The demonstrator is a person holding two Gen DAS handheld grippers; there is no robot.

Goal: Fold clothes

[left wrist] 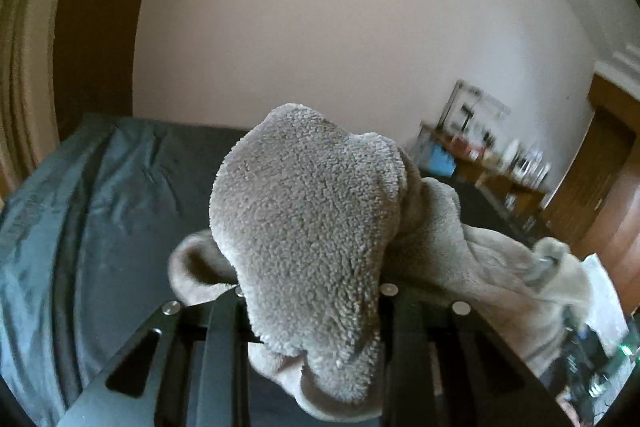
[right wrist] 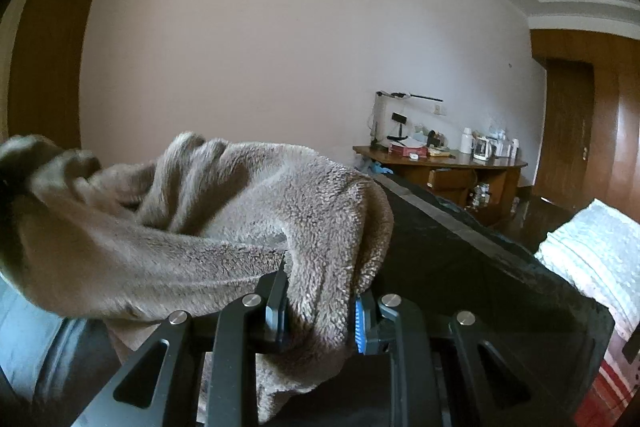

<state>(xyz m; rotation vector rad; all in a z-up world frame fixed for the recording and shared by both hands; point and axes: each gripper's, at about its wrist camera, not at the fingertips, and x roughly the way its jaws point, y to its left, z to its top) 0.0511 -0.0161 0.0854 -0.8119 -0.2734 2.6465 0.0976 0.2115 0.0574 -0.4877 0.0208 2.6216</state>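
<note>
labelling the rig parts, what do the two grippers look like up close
Both grippers, left gripper and right gripper, are matte black metal linkages with slotted triangular cut-outs and round silver pivot pins. The right one carries a ridged blue pad inside one of its jaws. No cables, markings or sleeves show.

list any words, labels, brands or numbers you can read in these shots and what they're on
None can be read.
The items on the wooden desk, including a red box, are too small to show any text.
The grey fleece garment shows no label or print.
</note>
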